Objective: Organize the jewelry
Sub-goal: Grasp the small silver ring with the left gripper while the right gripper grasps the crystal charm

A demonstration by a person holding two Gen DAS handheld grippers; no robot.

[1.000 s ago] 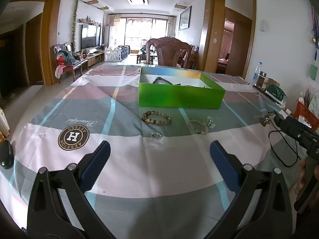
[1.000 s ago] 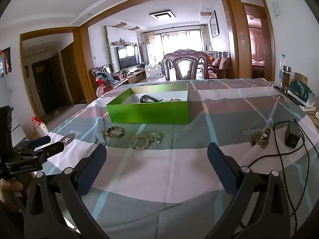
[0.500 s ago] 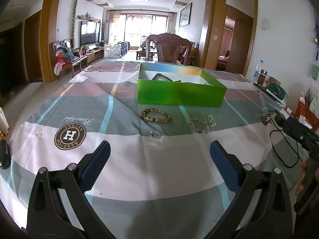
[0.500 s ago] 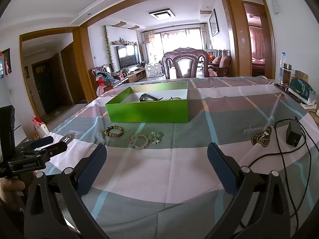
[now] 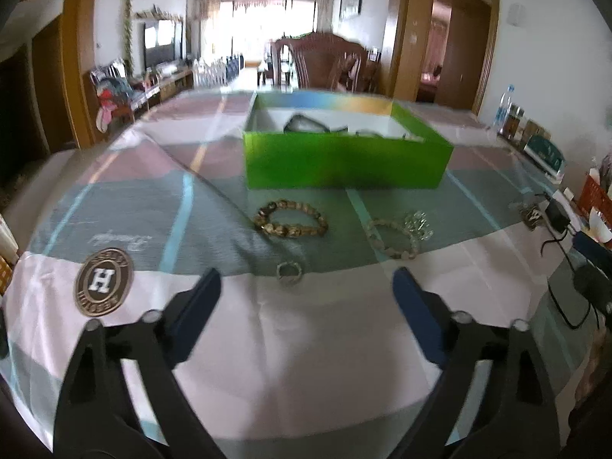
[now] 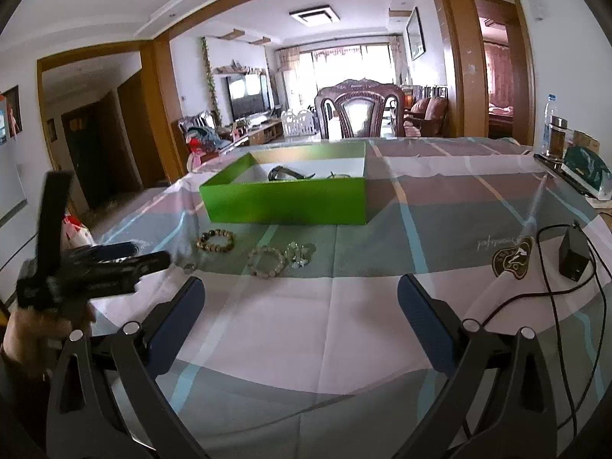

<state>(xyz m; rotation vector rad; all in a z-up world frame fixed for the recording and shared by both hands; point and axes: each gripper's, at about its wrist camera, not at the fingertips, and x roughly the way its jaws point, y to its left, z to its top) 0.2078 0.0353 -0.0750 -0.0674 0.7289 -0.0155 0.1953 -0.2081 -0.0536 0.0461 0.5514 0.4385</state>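
A green box (image 5: pixel 346 160) holding a dark watch (image 5: pixel 304 124) stands mid-table; it also shows in the right wrist view (image 6: pixel 287 201). In front of it lie a brown bead bracelet (image 5: pixel 290 222), a pale bead bracelet (image 5: pixel 392 239), a clear crystal piece (image 5: pixel 419 223) and a small ring (image 5: pixel 288 271). My left gripper (image 5: pixel 306 315) is open and empty, just short of the ring. My right gripper (image 6: pixel 300 319) is open and empty, above the cloth nearer the table's right side. The right wrist view shows the bracelets (image 6: pixel 216 240) (image 6: pixel 266 262).
A checked tablecloth (image 5: pixel 306 363) with a round H logo (image 5: pixel 102 287) covers the table. A black adapter (image 6: pixel 572 254) with cable lies at the right. Bottles and a green pack (image 6: pixel 583 170) stand at the far right edge. A wooden chair (image 6: pixel 359 109) is behind the table.
The left gripper has moved forward toward the jewelry; the ring and bracelets now sit closer to its fingertips. The right gripper has edged forward a little.
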